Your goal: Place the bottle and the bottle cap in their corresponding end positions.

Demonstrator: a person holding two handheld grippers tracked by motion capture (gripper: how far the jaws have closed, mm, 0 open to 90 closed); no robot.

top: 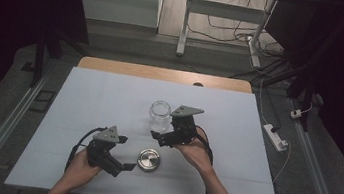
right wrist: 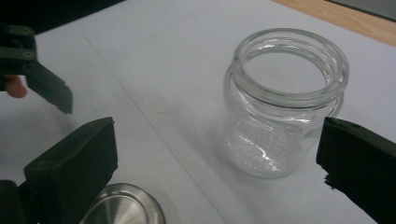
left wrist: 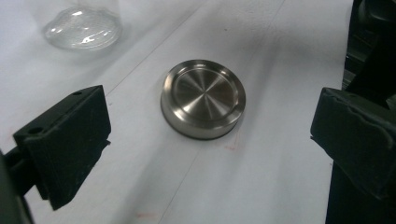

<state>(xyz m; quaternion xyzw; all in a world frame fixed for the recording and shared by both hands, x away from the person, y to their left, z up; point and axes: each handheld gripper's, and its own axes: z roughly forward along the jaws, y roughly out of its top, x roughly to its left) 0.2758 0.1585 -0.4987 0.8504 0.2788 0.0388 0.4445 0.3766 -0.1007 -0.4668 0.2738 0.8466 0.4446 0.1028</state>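
An empty clear glass jar (top: pixel 159 115) stands upright, without a lid, near the middle of the white table (top: pixel 99 97). A round steel lid (top: pixel 149 159) lies flat in front of it. My left gripper (top: pixel 126 153) is just left of the lid, open, its jaws pointing at it. In the left gripper view the lid (left wrist: pixel 203 98) lies between and beyond the wide-apart jaws of the left gripper (left wrist: pixel 212 121), untouched. My right gripper (top: pixel 163 130) is at the jar's right front, open. The right gripper view shows the jar (right wrist: pixel 285 102) ahead of the right gripper (right wrist: pixel 219 149), nothing held.
A wooden table edge (top: pixel 163 73) runs along the back. A power strip (top: pixel 275 137) and cables lie on the floor to the right. The left gripper's jaw (right wrist: pixel 46 84) and the lid (right wrist: pixel 123 207) show in the right gripper view. Bare white sheet surrounds jar and lid.
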